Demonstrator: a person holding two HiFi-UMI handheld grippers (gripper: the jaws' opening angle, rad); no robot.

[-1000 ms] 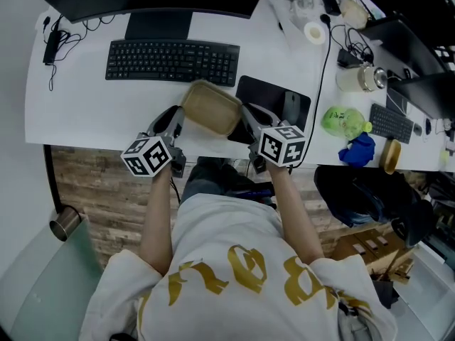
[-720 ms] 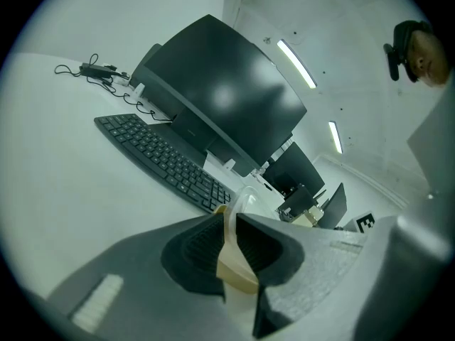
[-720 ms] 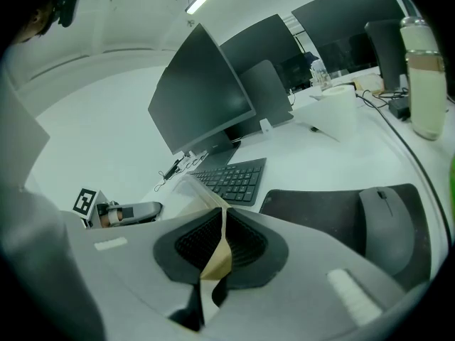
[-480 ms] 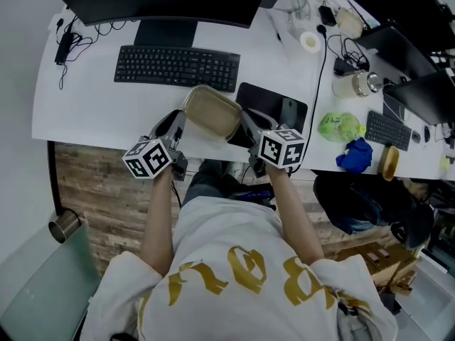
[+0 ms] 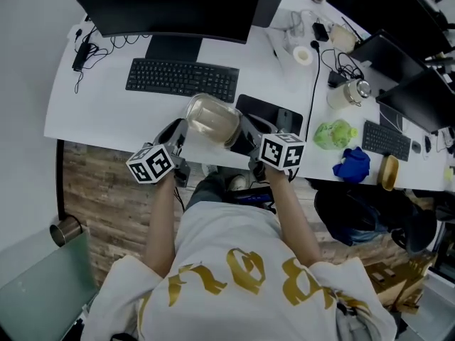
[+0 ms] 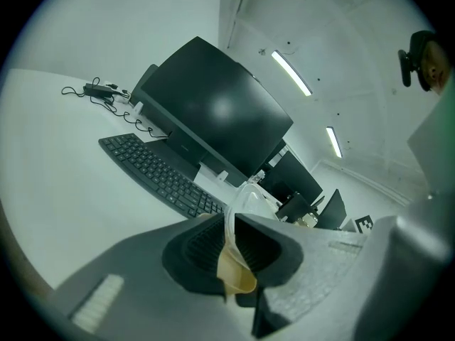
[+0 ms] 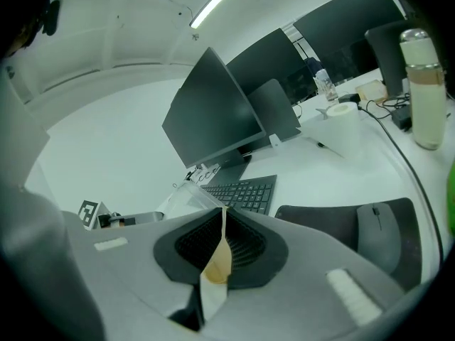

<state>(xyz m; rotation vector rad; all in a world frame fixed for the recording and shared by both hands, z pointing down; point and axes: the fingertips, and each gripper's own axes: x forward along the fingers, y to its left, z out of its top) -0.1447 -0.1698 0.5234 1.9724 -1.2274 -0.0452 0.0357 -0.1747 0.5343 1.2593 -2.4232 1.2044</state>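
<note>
A shallow tan container with a clear lid hangs in the air over the desk's front edge, between my two grippers. My left gripper is shut on its left rim. My right gripper is shut on its right rim. In both gripper views the thin tan edge stands pinched between the dark ribbed pads, with the clear lid showing beyond them. The container tilts toward the black keyboard.
On the white desk stand a black monitor, a mouse on a dark pad, a tape roll, cables, a green bag, a blue cloth and a second keyboard. A metal bin sits on the floor at left.
Both grippers have raised the container off the desk and tipped it, so the clear lid shows more. The head view has shifted, and the desk lies lower and further right in it.
</note>
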